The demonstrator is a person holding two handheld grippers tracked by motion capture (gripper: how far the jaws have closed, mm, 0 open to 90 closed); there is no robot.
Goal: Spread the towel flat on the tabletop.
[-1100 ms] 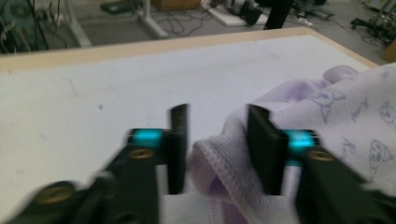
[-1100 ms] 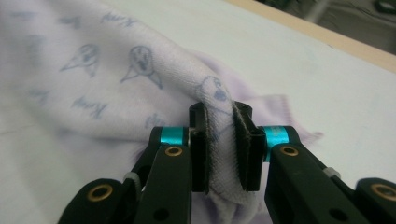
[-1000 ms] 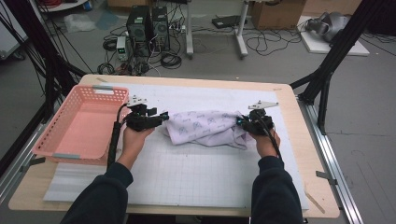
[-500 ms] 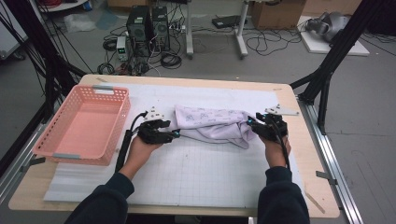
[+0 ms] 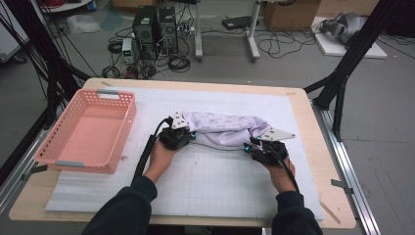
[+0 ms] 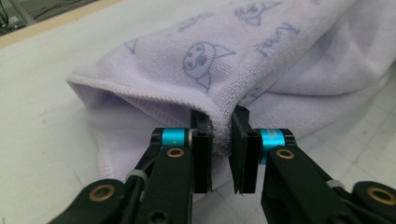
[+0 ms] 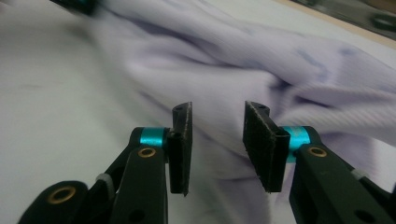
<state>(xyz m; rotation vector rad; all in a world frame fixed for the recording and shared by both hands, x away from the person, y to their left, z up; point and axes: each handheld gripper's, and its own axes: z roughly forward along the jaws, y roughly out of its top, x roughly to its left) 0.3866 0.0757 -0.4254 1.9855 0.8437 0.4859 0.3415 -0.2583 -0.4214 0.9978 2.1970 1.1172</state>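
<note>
Towel [image 5: 222, 129] lies bunched mid-desk [image 5: 205, 176], between my two grippers; pink basket [image 5: 88, 132] sits well apart at the left. Left gripper [image 6: 220, 122]: jaws have just been closing and now pinch the towel's hemmed edge. Right gripper [image 7: 217, 114]: jaws partly open, cloth between them, pads not pressing. My read: folding barely begun, one edge secured, second grip pending. Towel print shows cat faces and script, possibly "Kuma", not legible.

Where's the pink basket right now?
In the high view, the pink basket sits at the table's left edge, left of the lavender towel and apart from it.
</note>
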